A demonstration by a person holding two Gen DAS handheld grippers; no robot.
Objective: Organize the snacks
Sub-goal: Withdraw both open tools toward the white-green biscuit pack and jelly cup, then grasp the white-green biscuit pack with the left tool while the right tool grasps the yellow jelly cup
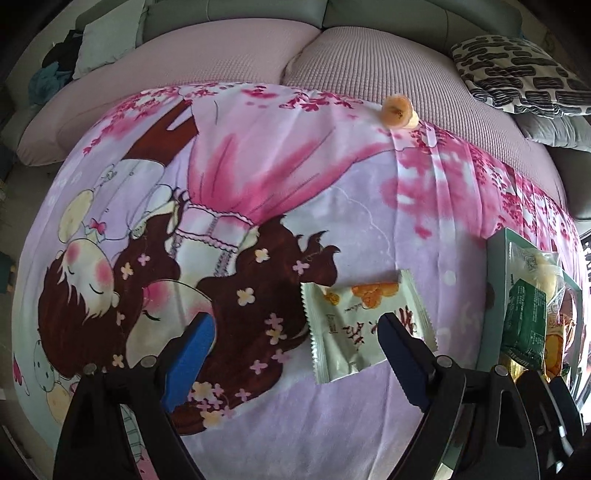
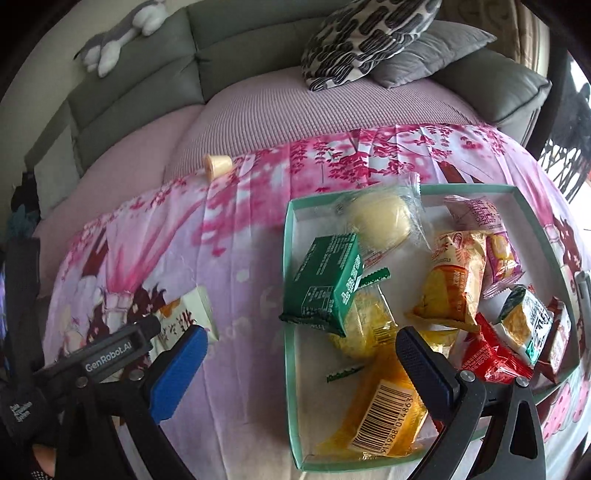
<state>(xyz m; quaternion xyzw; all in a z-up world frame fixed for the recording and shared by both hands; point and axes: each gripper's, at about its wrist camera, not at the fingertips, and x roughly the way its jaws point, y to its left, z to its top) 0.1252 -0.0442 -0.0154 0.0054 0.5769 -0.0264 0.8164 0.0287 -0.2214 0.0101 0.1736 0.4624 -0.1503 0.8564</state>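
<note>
A pink and lilac cartoon-print blanket (image 1: 332, 206) is spread over a quilted pink sofa cushion (image 1: 369, 70), and snacks are scattered across it. The left claw (image 1: 295, 354) hovers low over the blanket with its blue-padded fingers spread wide and nothing between them. A pale green snack packet (image 1: 354, 325) with orange pictures lies flat on the blanket, just beside the claw's right-hand finger, whose tip overlaps the packet's edge in the left view; I cannot tell whether they touch.

To the right sits a shallow box with a mint-green rim (image 2: 291, 280). The right claw (image 2: 301, 354) is also spread wide and empty, its left finger over bare blanket and its right finger over the box. Inside the box lie a dark green packet (image 2: 325, 280), a round pale bun in clear wrap (image 2: 380, 221), a yellow packet with a barcode (image 2: 384, 417), an orange chip bag (image 2: 454, 277) and red packets (image 2: 491, 354).

Far off, at the blanket's back edge, a small yellow jelly cup (image 2: 218, 165) lies on its side, well apart from both claws. A black-and-white patterned pillow (image 2: 369, 33) rests on the sofa behind.
</note>
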